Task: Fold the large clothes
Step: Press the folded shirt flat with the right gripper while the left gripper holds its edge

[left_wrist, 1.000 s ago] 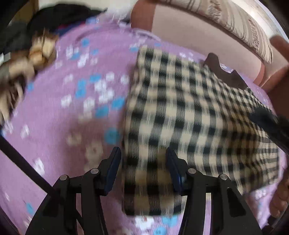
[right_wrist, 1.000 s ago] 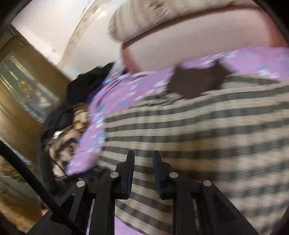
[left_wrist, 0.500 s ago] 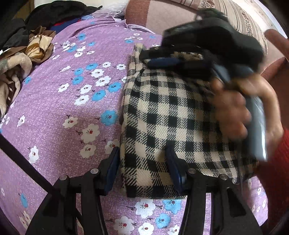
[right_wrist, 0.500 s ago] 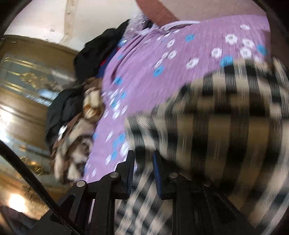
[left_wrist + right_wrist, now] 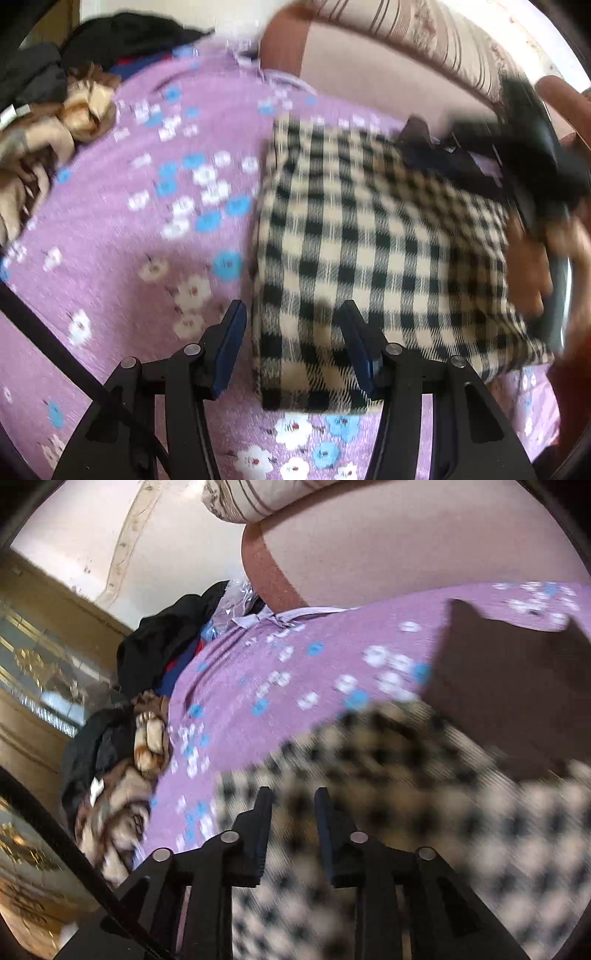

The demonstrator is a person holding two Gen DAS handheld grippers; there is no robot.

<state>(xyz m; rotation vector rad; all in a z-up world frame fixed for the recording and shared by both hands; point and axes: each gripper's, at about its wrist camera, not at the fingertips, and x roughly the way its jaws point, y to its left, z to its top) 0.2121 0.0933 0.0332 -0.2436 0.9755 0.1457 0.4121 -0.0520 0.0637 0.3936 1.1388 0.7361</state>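
A black-and-cream checked garment (image 5: pixel 369 251) lies folded into a rectangle on the purple flowered bedspread (image 5: pixel 129 240). My left gripper (image 5: pixel 291 314) is open, its fingers astride the garment's near left corner, holding nothing. My right gripper (image 5: pixel 291 797) hovers over the same garment (image 5: pixel 406 812), jaws a small gap apart with nothing between them; it also shows blurred in the left wrist view (image 5: pixel 517 158) above the garment's far right side. A brown collar piece (image 5: pixel 509 686) lies at the garment's far end.
A heap of brown, tan and black clothes (image 5: pixel 48 122) lies at the bed's far left, also in the right wrist view (image 5: pixel 122 746). A pink padded headboard (image 5: pixel 369 66) with a striped pillow (image 5: pixel 424 33) stands behind the garment.
My right gripper has swung from the garment's middle toward its far right side. The left gripper has stayed open at the near corner. The garment lies as before.
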